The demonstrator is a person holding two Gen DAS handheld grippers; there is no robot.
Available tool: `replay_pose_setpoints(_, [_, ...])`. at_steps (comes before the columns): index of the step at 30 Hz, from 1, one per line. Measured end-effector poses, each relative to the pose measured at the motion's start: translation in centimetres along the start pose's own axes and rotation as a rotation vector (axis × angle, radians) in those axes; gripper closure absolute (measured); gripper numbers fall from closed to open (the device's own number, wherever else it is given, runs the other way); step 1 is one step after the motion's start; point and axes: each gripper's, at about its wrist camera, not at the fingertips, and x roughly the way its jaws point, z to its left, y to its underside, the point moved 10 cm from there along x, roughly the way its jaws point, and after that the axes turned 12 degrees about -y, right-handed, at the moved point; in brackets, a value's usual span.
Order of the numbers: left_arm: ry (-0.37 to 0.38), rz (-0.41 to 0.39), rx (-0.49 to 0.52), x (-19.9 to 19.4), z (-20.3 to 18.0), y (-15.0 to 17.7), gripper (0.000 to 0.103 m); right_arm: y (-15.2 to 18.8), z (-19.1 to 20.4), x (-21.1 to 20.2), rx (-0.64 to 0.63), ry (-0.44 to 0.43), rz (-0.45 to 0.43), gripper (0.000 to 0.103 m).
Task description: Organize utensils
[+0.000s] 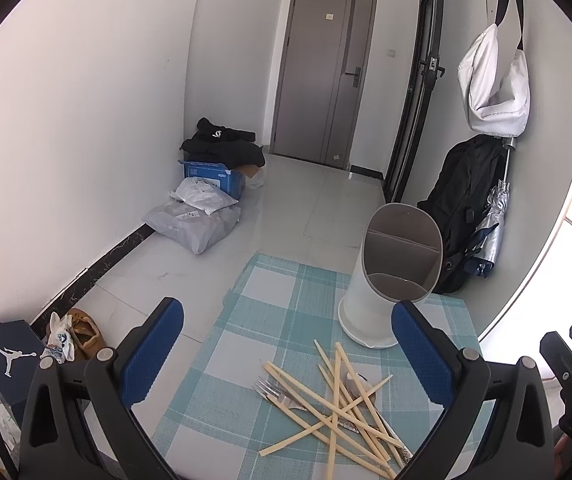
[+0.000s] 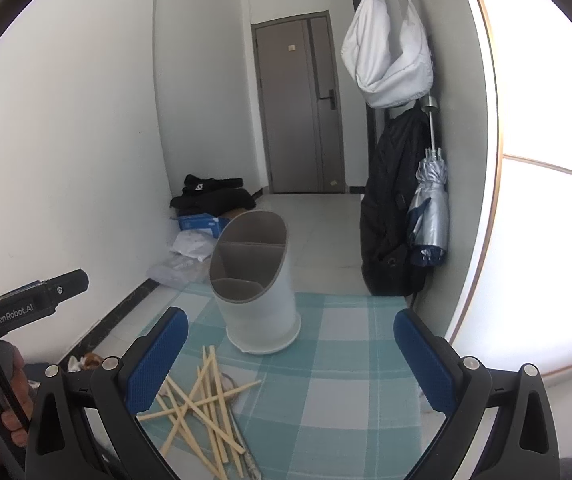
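Note:
A loose heap of pale wooden chopsticks (image 1: 342, 404) lies crossed on a teal checked placemat (image 1: 269, 312), with a metal fork (image 1: 281, 396) and a spoon (image 1: 356, 384) partly buried under them. Behind the heap stands a white utensil holder (image 1: 386, 288) with a slanted, divided opening, nothing in its compartments. My left gripper (image 1: 288, 344) hovers open above the heap. In the right wrist view the chopsticks (image 2: 205, 404) lie low left, the holder (image 2: 257, 296) stands just beyond them, and my right gripper (image 2: 290, 352) is open over the placemat (image 2: 350, 360), holding nothing.
The table stands by a curved white wall on the right. On that wall hang a white bag (image 2: 390, 64), a black backpack (image 2: 394, 216) and a folded umbrella (image 2: 430, 208). On the floor to the left lie parcels (image 1: 197, 220), a blue box (image 1: 213, 176) and a shoebox (image 1: 5, 352). A hand (image 2: 9, 404) grips the left tool.

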Motion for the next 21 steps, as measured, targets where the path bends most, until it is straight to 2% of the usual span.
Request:
replay_pose_setpoints(15, [-0.015,-0.007,0.004,0.05,-0.01,0.02,0.001,-0.06,-0.34,0.22,0.019,-0.010,0.010,0.000])
replay_pose_setpoints(21, [-0.018,-0.003,0.014,0.15,-0.25,0.20,0.001,-0.39,0.02,-0.24,0.007,-0.023,-0.038,0.000])
